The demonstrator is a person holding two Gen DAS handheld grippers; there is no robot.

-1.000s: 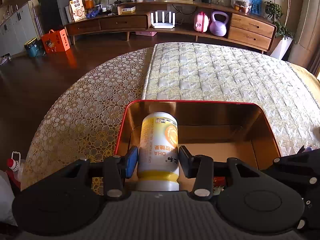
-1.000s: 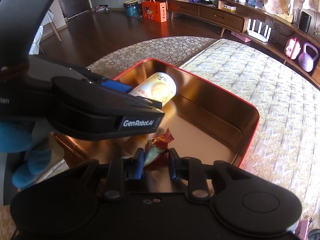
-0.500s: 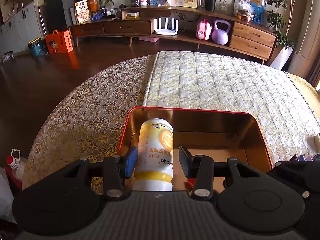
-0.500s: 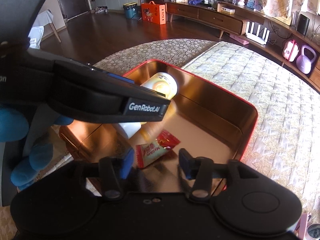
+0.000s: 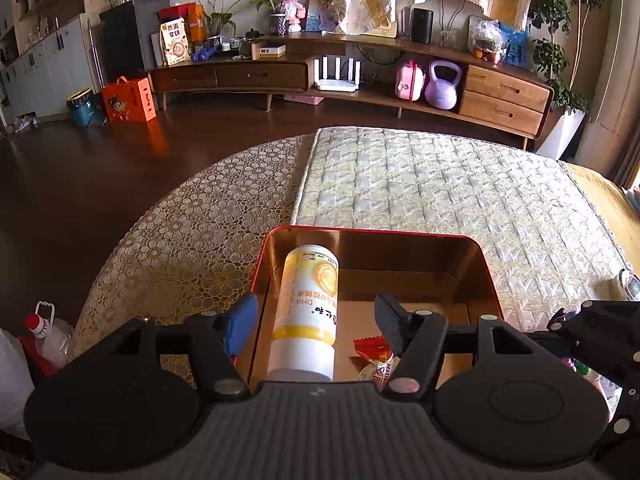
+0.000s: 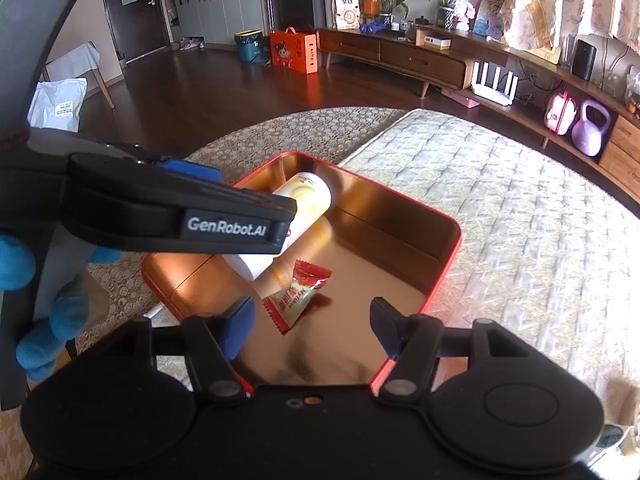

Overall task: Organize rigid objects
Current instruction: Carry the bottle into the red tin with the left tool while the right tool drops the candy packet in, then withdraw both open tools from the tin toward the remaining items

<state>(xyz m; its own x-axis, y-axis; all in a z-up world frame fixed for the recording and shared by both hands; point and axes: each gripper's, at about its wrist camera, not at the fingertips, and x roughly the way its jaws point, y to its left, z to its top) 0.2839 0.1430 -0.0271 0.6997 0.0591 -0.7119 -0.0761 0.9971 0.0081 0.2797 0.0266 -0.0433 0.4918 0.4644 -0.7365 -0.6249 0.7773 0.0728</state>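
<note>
A red-rimmed metal tin (image 5: 486, 264) (image 6: 454, 256) with a shiny golden inside sits on the patterned table cover. A white and yellow supplement bottle (image 5: 308, 312) (image 6: 308, 200) lies on its side along the tin's left wall. Beside it on the tin floor rests a red and white candy wrapper (image 5: 376, 360) (image 6: 298, 294). My left gripper (image 5: 316, 324) hangs above the bottle; its jaws are opening and the pads stand clear of the bottle. My right gripper (image 6: 312, 320) hovers over the candy, jaws opening, nothing touching the pads.
A quilted cream mat (image 5: 440, 192) covers the table beyond the tin. The left gripper's body and a blue-gloved hand (image 6: 48, 312) fill the left of the right wrist view. A plastic jug (image 5: 48, 336) stands on the floor at left. A wooden sideboard (image 5: 360, 76) lines the far wall.
Both grippers let go and rose back from the tin. The left jaws spread away from the bottle. The right jaws released the candy, which now lies on the tin floor.
</note>
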